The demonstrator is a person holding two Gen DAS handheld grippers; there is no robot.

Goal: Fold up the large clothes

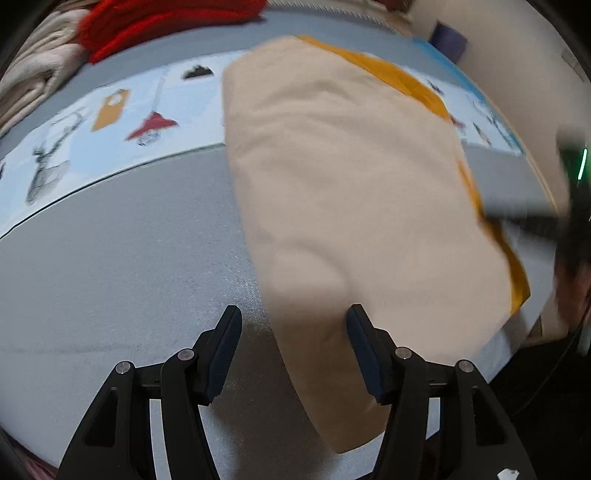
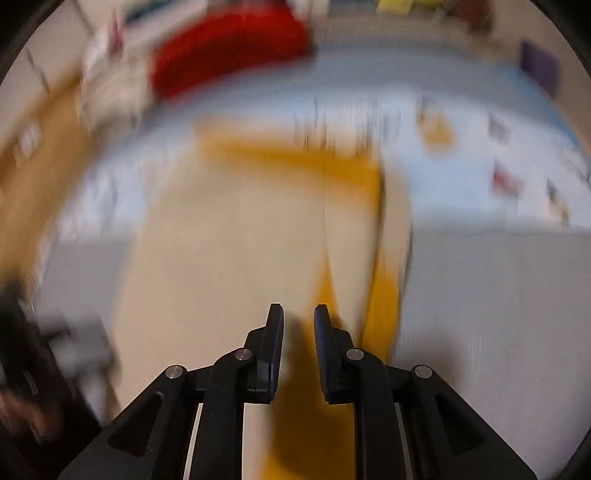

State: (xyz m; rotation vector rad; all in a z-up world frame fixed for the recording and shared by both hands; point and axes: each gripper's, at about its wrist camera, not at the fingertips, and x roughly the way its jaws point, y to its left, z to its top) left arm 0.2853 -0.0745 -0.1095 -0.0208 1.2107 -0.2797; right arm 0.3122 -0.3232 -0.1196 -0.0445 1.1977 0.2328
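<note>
A large beige garment (image 1: 343,177) with mustard-yellow parts (image 1: 402,77) lies folded lengthwise on the grey bed cover (image 1: 129,258). My left gripper (image 1: 294,309) stands open over its near left edge. One finger is above the bare cover and the other is above the beige cloth, neither pressing on it. The right wrist view is badly blurred. In it my right gripper (image 2: 298,306) hangs over the same garment (image 2: 229,251), near a mustard strip (image 2: 380,306). Its jaws stand a narrow gap apart with nothing pinched between them.
A pale blue printed band (image 1: 147,107) crosses the bed behind the garment. A red knit (image 1: 166,22) and folded cream clothes (image 1: 33,81) are piled at the far left. A dark blurred shape with a hand (image 1: 569,229) sits at the right edge.
</note>
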